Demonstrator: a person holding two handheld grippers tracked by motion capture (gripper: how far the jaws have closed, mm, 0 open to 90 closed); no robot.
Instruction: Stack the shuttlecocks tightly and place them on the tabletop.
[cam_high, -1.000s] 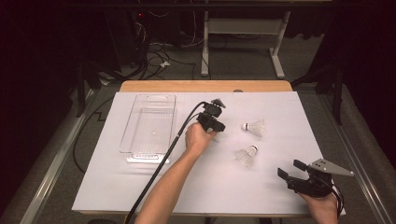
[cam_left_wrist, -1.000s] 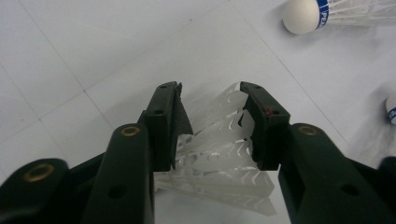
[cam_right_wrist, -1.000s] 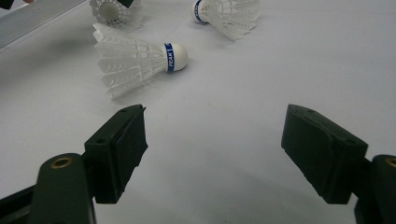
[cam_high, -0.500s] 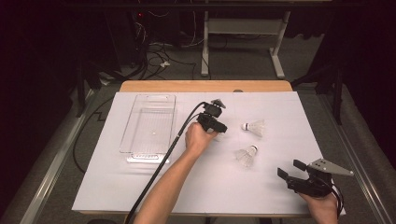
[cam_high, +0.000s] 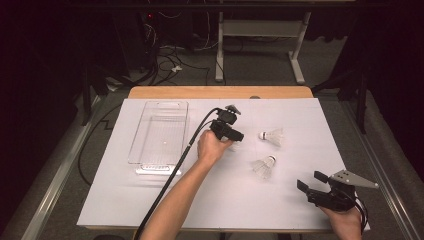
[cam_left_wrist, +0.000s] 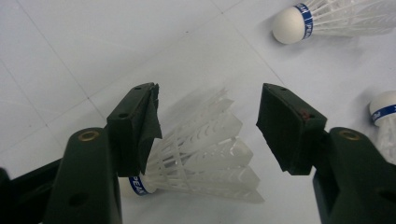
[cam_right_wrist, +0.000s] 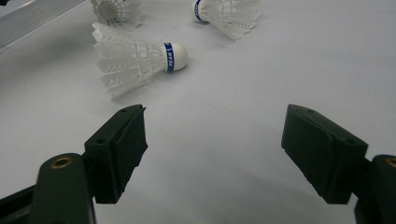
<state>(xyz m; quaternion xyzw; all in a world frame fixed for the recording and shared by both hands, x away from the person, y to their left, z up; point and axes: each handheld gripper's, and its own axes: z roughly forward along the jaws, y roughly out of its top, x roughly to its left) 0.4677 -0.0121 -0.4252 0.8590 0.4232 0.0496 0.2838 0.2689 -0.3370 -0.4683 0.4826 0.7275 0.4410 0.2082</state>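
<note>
Left gripper view, left gripper (cam_left_wrist: 208, 126) jaws just opened wide around shuttlecock (cam_left_wrist: 201, 154), right pad clear of feathers.

I read "PEAK" on the blue band of the shuttlecock (cam_right_wrist: 135, 60) at upper left in my right gripper view.

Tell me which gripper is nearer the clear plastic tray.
Left. The left gripper hovers just right of the clear plastic tray; the right gripper sits far off at the table's near right corner.
</note>
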